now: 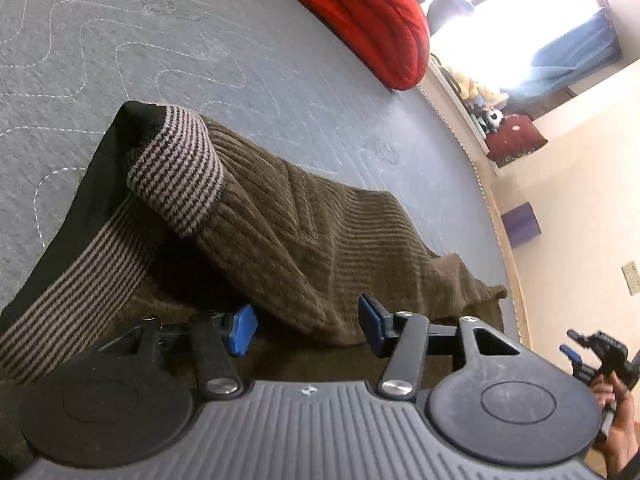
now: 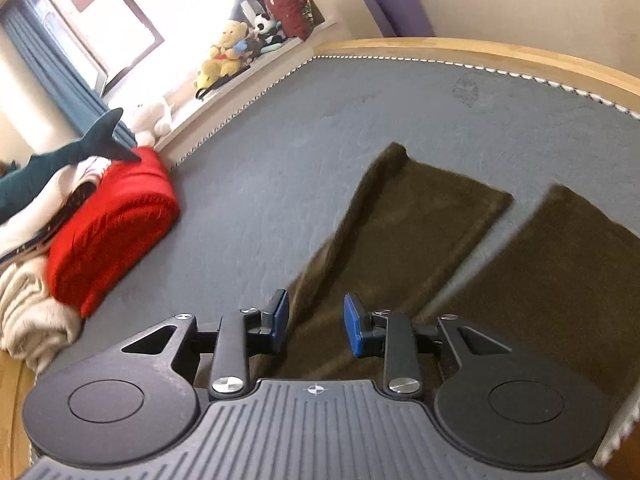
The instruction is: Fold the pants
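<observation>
Brown ribbed pants [image 1: 304,236] lie on the grey mattress [image 1: 200,52], with the striped waistband [image 1: 180,172] bunched and flopped over at the left. My left gripper [image 1: 308,328] is open just above the pants near the waist, holding nothing. In the right wrist view the two pant legs [image 2: 404,216] spread out ahead, with a strip of mattress between them. My right gripper [image 2: 316,320] is open over the left leg's upper part, holding nothing. It also shows at the right edge of the left wrist view [image 1: 596,356].
A red folded blanket [image 2: 112,228] and a beige one [image 2: 28,312] lie at the mattress's left. Plush toys [image 2: 224,52] sit on a window ledge. The wooden bed frame [image 2: 480,48] runs along the far edge, with a purple box [image 2: 396,4] behind.
</observation>
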`<state>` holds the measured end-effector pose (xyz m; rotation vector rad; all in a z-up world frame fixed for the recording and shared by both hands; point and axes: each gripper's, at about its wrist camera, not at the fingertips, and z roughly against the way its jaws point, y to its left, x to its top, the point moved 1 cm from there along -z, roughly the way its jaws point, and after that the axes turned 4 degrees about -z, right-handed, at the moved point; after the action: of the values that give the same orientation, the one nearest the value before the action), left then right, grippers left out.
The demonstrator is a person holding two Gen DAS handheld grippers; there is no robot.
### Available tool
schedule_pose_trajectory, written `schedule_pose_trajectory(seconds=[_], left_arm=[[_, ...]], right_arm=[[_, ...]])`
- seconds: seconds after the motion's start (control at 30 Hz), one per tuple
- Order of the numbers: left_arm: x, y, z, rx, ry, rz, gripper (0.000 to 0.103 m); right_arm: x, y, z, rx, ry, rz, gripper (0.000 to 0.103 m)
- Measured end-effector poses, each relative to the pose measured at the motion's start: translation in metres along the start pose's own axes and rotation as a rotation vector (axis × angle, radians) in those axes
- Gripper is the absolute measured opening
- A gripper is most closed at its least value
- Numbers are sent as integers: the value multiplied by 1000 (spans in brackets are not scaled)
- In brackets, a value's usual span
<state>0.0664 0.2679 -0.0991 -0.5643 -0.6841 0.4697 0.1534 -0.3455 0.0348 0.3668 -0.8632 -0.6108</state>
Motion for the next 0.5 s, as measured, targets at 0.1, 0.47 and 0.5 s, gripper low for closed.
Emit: schedule_pose_trajectory(seconds=[0.1,0.47,0.5], left_arm=[[1,-1,-3,49,-17,-35,59],[6,6,-11,123,-52,-63,17],[5,5,-12,131,-53,-72,17]], right_arm=[[21,-7,-44,37,32,-65,34],[45,-32,-192,-2,87,-205,39],[44,-32,-201,-10,91,-208,40]])
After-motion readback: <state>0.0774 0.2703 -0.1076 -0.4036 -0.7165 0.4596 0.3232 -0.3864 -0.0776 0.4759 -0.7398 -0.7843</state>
